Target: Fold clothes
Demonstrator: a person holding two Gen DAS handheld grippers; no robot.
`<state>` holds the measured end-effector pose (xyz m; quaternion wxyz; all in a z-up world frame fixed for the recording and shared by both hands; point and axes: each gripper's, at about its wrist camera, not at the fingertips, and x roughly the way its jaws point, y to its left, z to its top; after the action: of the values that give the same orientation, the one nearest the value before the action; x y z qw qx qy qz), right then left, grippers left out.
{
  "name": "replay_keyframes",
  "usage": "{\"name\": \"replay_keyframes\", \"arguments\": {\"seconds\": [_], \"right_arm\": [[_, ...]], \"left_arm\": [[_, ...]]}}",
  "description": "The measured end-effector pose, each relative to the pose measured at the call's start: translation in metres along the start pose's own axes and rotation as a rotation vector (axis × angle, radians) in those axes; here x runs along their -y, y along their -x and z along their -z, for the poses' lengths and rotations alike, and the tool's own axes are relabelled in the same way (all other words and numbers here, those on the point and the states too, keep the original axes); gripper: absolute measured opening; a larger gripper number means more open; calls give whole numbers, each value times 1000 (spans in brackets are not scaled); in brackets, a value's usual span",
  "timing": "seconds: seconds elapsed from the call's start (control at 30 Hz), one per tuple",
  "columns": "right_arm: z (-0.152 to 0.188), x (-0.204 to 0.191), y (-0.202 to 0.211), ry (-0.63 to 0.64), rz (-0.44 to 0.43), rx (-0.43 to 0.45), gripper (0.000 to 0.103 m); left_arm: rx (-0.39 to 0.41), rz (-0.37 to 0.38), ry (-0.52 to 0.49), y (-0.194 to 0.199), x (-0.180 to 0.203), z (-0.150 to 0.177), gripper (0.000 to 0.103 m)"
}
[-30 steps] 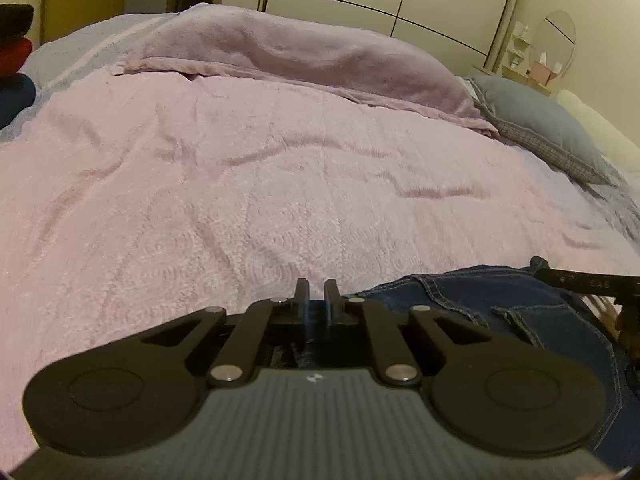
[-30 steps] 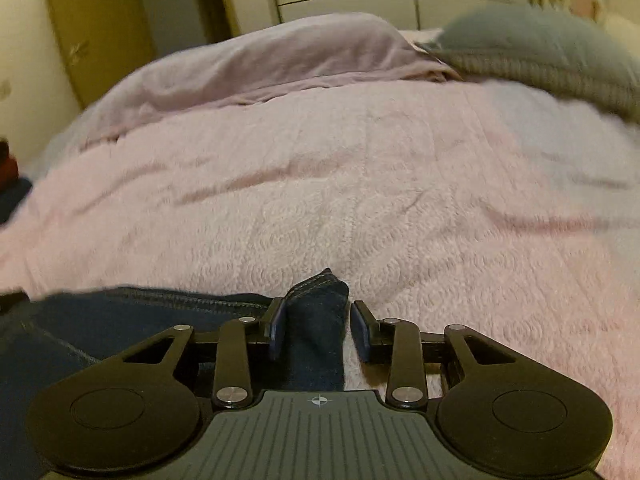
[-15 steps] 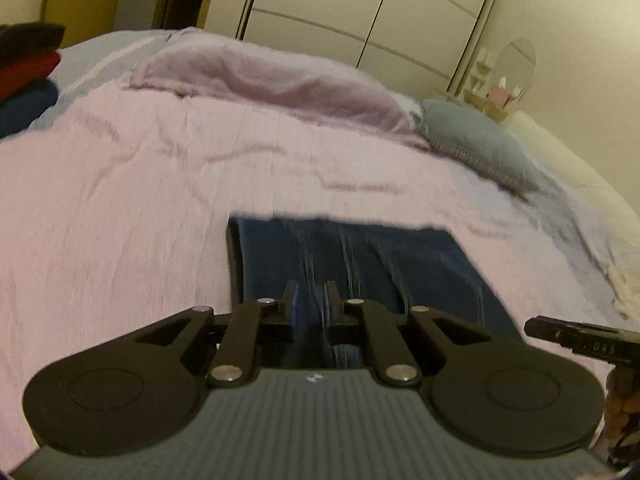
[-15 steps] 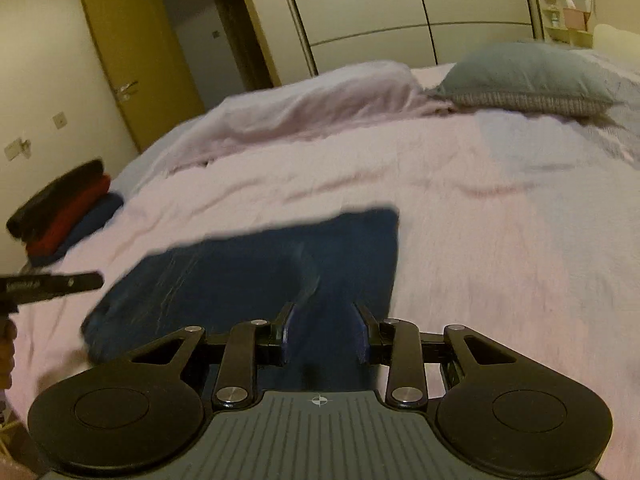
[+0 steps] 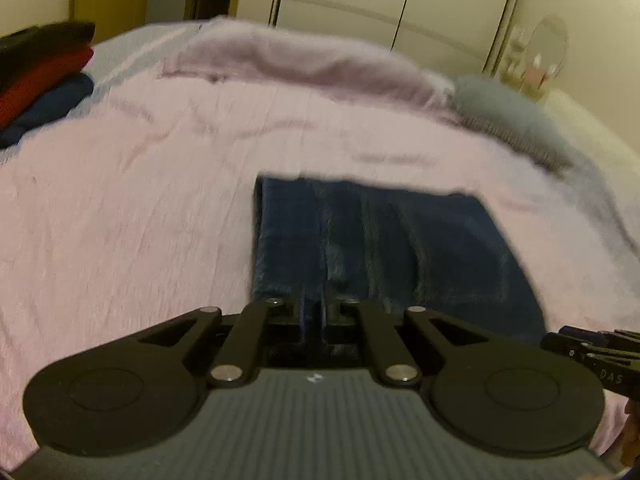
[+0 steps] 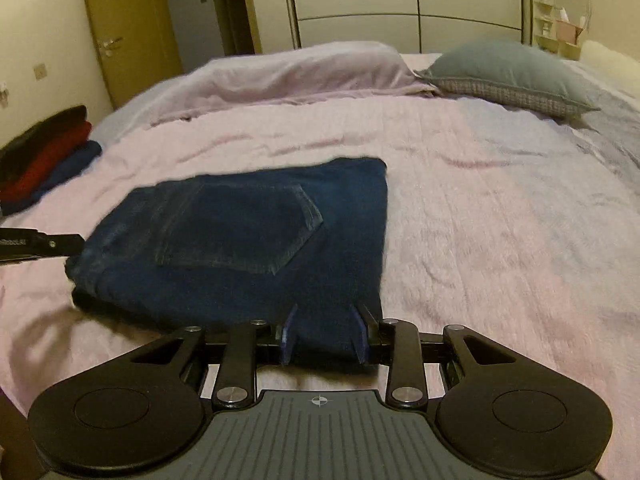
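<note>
Left wrist cam: we see our left gripper (image 5: 314,312) pinched tight on the near edge of the folded jeans (image 5: 384,248), denim squeezed btwn the two fingers. Jeans lie flat on the pink bedspread (image 5: 120,220), running from the fingers toward 12–1 o'clock. Frame is blurry, so no stitching detail. A bit of the other tool pokes in at 3–4 o'clock.

Right wrist cam: right gripper (image 6: 325,334) has its jaws spread apart, w/ the near right corner of the jeans (image 6: 248,240) sitting btwn the blue pads (image 6: 289,334); we can't tell if either pad touches the cloth. Back pocket faces up, approx. centre of the folded piece. At 9 o'clock sits a stack of folded clothes (image 6: 44,152), black over red over blue, well apart from the jeans. Grey pillow (image 6: 508,76) at 1 o'clock, next to a bunched lilac blanket (image 6: 288,72) at 12.
</note>
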<state>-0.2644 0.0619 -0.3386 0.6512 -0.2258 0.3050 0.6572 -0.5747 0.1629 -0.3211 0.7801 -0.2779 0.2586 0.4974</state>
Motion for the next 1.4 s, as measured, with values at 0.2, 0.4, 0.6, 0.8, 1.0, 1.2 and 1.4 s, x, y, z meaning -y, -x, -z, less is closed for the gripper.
{"name": "replay_keyframes", "arguments": {"seconds": [0.2,0.4,0.6,0.8,1.0,1.2,1.4], "right_arm": [[7,-6,-8,3,24,-43,33],[14,-15,20,-45,8,-74,34],[31,-23,51,-88,-14,-69,38],[37,-33,85,-67,-9,-6,50],[51,-38,108,-72,-10,15,51],[67,-42,128,-77,-24,32,51],[72,-49,139,-69,-33,51,52]], "left_arm": [[-8,-57,-36,17,14,7,6],[-34,-77,-51,47,26,21,14],[-46,-74,-79,79,43,40,26],[-21,-82,-113,110,58,49,29],[2,-99,-160,141,70,60,32],[27,-110,-178,165,77,73,33],[55,-103,-171,182,74,82,35]]}}
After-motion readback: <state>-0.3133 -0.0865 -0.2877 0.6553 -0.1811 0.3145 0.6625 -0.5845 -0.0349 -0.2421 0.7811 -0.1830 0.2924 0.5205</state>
